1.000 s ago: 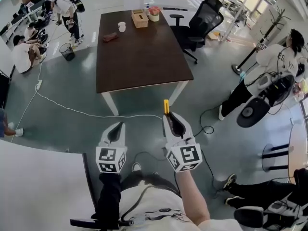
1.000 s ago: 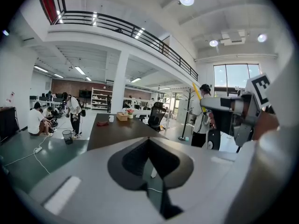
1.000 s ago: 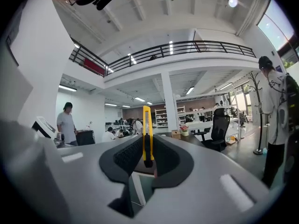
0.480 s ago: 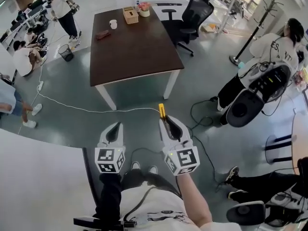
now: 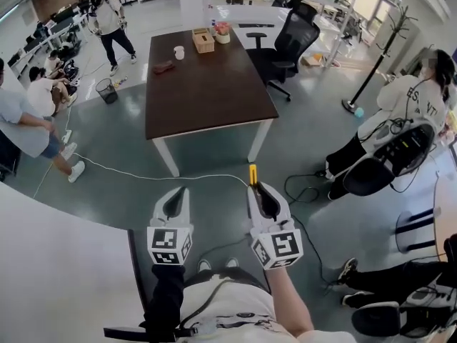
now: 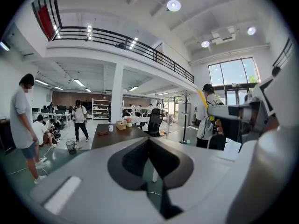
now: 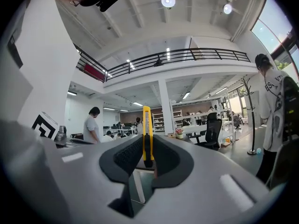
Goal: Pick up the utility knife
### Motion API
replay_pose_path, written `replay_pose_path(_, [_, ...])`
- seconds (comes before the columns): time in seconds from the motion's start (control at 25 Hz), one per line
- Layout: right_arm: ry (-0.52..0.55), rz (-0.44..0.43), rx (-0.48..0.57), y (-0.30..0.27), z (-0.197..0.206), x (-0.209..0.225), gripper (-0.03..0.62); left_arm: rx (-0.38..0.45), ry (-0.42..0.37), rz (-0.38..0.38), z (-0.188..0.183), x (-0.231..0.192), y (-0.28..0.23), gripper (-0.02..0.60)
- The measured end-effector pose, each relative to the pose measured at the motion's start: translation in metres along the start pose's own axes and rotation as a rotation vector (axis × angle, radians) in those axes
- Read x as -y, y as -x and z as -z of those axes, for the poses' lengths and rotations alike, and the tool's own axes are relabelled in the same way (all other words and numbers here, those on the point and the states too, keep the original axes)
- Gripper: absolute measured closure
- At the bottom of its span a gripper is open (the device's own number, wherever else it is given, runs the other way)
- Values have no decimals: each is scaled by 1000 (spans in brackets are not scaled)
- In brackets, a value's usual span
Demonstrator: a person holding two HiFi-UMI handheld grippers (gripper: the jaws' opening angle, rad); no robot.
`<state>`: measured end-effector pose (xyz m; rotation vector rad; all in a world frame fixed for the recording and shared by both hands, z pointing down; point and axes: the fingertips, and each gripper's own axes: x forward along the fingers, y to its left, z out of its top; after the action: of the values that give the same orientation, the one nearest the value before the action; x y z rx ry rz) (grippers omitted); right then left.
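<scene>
In the head view only the yellow tip of the utility knife sticks out past the right hand-held gripper; the rest of its body is buried between the jaws. The right gripper view shows more: the knife stands upright with the 2 dark pads pressed against its sides, though its lower end is lost in the shadow of the jaw cavity. The left hand-held gripper has its jaws drawn together at the tips with nothing between them, which the left gripper view confirms; floor shows through the narrow slit below. The person's upper arms are cut off by the bottom edge of the head view, and a pale curved surface at lower left runs out of the picture. Both hand-held grippers are held side by side in front of the body, near each other but apart, pointing roughly level and forward toward the dark brown counter, which stands well apart from them across the green floor. The left arm wears a black sleeve; the right forearm is bare. The knife is held in the air over the floor, above a white cable.
</scene>
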<state>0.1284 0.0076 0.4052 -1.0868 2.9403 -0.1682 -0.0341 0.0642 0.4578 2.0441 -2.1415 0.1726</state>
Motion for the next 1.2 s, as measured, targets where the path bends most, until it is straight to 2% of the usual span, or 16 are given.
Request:
replay_pose_path(0.16, [29, -15, 17, -4, -5, -13, 529, 24, -8, -16, -8, -12, 7, 583])
replay_pose_path(0.48, [54, 6, 29, -8, -10, -11, 530, 73, -21, -27, -23, -22, 7, 583])
replay_pose_path(1.2, [81, -5, 53, -17, -19, -13, 530, 90, -27, -41, -29, -28, 7, 583])
